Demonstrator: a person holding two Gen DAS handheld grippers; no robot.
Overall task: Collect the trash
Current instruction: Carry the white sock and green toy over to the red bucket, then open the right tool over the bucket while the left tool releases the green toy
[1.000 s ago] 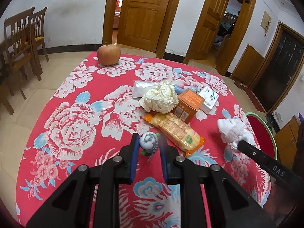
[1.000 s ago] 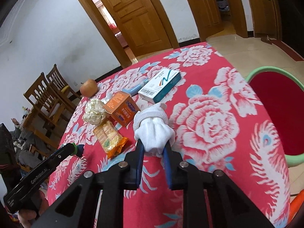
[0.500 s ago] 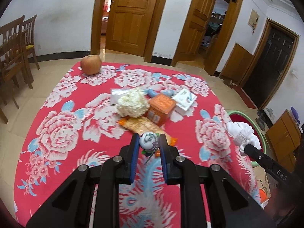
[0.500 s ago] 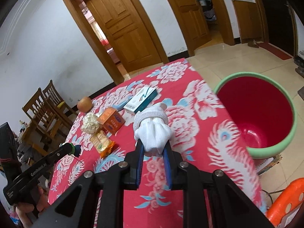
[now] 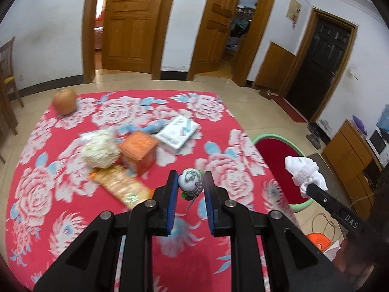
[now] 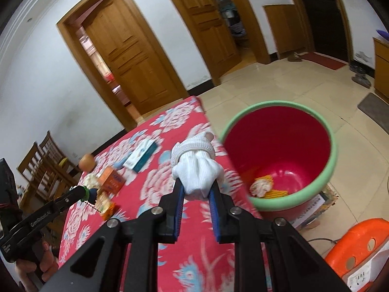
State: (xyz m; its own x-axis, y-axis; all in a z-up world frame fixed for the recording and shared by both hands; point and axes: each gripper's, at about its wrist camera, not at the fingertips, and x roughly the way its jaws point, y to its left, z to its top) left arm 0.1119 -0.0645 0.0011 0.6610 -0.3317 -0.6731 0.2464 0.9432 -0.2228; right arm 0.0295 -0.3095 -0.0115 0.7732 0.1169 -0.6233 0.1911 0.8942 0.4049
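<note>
My right gripper is clamped on a white sock bundle just left of the red bin beyond its jaws, while my left gripper pinches a small round toy above the floral table, remaining trash ahead-left.

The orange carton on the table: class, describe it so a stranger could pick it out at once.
On the red floral tablecloth, find the central cluster of litter. The orange carton stands between a crumpled cream paper ball and a flat white box, the only upright orange block.
</note>
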